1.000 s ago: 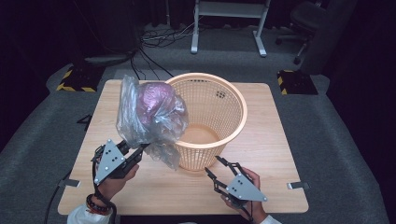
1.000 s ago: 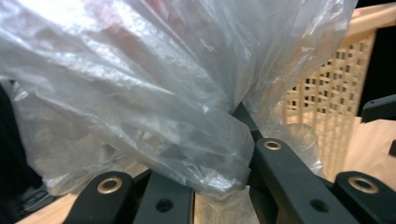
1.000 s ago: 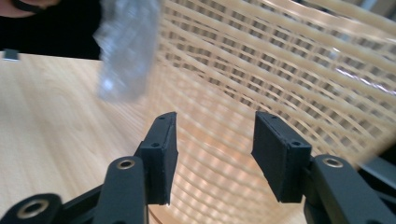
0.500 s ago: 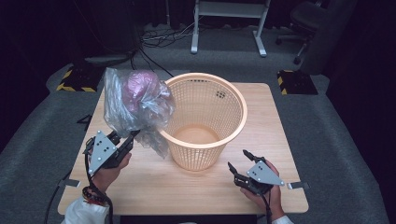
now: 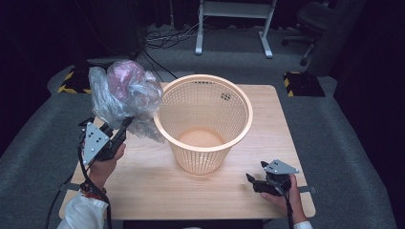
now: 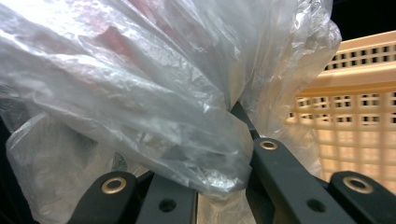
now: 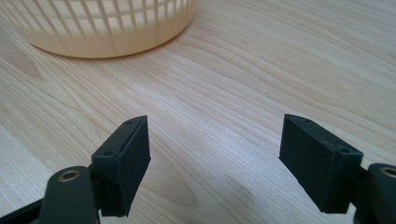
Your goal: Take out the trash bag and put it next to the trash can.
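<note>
Left gripper (image 5: pixel 116 135) lifted plastic bag (image 5: pixel 125 95) higher beside basket (image 5: pixel 204 120)

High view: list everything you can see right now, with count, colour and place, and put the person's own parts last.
Basket: one, pale orange mesh, upright at the middle of the table, nothing visible inside.
Plastic bag: one, clear and crinkled with something pinkish-purple inside, held up left of the basket, against its rim.
Table: one, light wood.
Office chair: one, dark, on the floor at far right.
White frame legs: one set, on the floor behind the table.
Cables: several, dark, on the floor at the back.
Left hand-held gripper: one, black with a grey plate, shut on the bag.
Right hand-held gripper: one, black with a grey plate, open, low over the table's near right.
</note>
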`<state>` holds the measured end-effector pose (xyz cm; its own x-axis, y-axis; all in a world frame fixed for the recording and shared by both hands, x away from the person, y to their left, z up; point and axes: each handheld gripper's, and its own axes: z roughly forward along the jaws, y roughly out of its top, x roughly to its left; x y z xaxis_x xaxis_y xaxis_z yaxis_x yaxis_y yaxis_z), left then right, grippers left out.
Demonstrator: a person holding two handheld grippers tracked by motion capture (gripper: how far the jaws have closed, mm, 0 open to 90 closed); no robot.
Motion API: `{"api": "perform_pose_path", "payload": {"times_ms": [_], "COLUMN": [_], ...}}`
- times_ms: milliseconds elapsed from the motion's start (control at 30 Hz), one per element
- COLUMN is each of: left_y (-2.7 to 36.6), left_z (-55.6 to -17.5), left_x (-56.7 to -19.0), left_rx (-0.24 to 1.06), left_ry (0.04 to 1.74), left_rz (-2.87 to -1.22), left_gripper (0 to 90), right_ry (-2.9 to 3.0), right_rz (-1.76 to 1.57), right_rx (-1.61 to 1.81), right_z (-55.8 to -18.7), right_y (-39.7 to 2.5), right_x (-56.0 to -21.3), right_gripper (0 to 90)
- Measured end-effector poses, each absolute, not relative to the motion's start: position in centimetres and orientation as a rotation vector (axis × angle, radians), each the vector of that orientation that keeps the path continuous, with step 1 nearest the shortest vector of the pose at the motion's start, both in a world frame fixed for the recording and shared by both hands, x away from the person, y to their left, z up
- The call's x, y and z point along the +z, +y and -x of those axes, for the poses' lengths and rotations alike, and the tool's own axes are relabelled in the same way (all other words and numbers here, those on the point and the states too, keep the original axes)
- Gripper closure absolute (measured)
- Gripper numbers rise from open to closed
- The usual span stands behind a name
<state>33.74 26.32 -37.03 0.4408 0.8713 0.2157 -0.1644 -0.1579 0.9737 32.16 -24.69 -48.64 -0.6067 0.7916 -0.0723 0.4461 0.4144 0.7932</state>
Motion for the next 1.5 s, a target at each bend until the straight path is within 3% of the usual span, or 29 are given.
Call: {"api": "perform_pose_path", "payload": {"times_ms": [567,1500], "left_y": [28.4,28.3], "left_z": [-37.4,-41.8], "left_x": [-38.8,-43.2], "left_rx": [1.000,0.786], "left_ry": [0.820,1.027], "left_rz": [-1.482,-1.675], "left_gripper": [84.6,80.7], "right_ry": [2.247,2.293], "right_rz": [-1.108,-1.131], "right_rx": [1.035,1.029], "right_z": [-32.7,-33.2], "right_y": [-25.5,-25.2], "right_x": [-49.6,-50.5], "right_gripper": [24.4,25.5]}}
